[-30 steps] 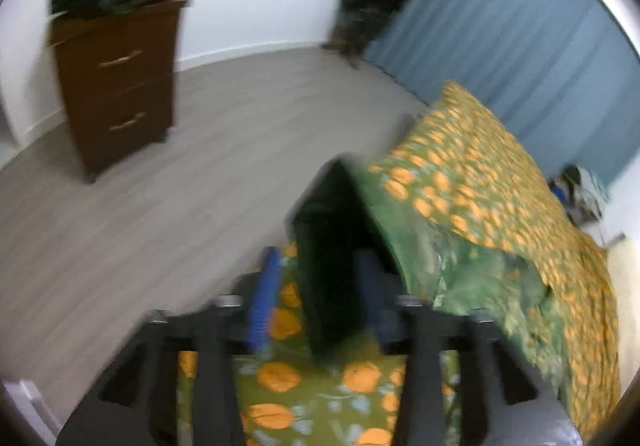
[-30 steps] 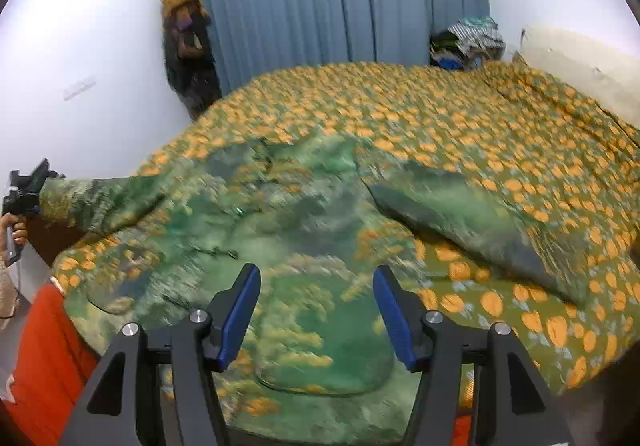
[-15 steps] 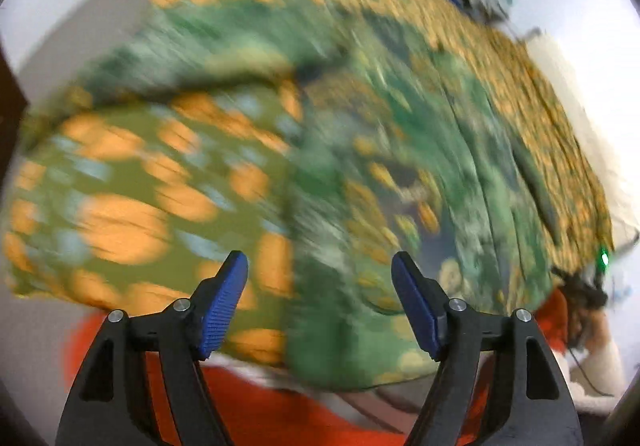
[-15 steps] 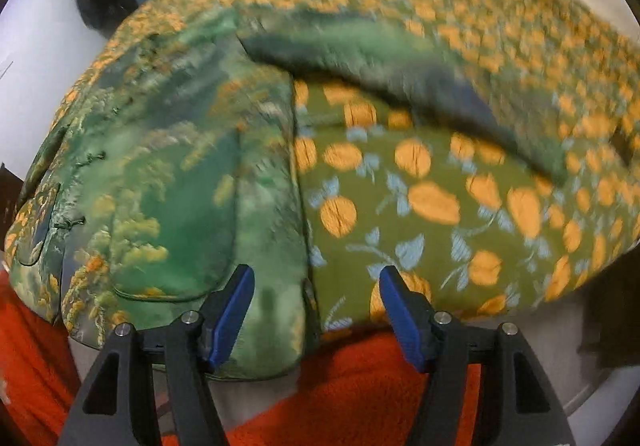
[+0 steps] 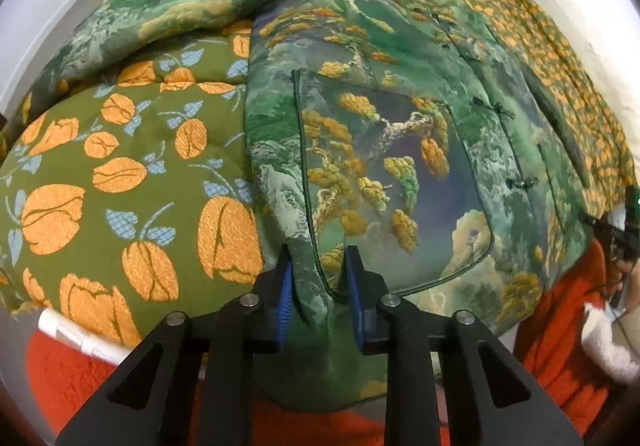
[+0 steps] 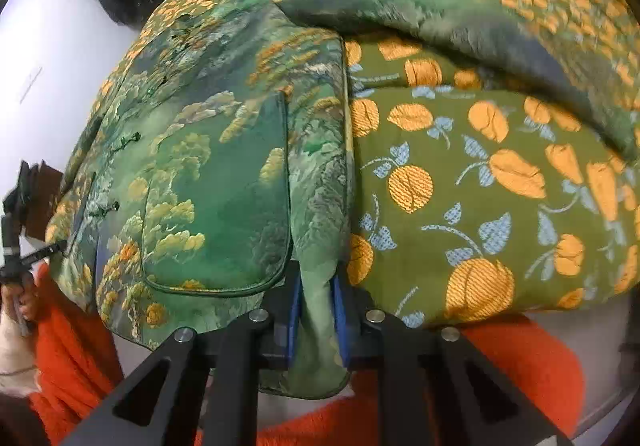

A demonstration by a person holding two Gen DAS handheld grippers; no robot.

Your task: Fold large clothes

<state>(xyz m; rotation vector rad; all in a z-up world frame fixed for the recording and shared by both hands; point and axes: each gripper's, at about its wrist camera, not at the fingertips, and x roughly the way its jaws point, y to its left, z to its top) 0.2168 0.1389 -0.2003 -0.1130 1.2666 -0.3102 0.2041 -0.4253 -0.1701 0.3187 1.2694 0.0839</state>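
A big green jacket (image 5: 380, 118) with trees and clouds on it lies flat on a bed, on top of a green bedspread (image 5: 120, 174) with orange flowers. The bottom edge of the jacket hangs a little over the near side of the bed. The left gripper (image 5: 318, 286) has one bottom corner of the jacket between its blue pads (image 5: 283, 296), and its jaws are closing on the cloth. The right gripper (image 6: 318, 310) is pinched tight on the other bottom corner, with a fold of cloth squeezed between its pads (image 6: 295, 310). One sleeve (image 5: 180, 6) lies out to the left on the bedspread, and the other sleeve (image 6: 460, 22) lies out to the right. A person in orange clothes (image 6: 500, 366) stands close against the near side of the bed.
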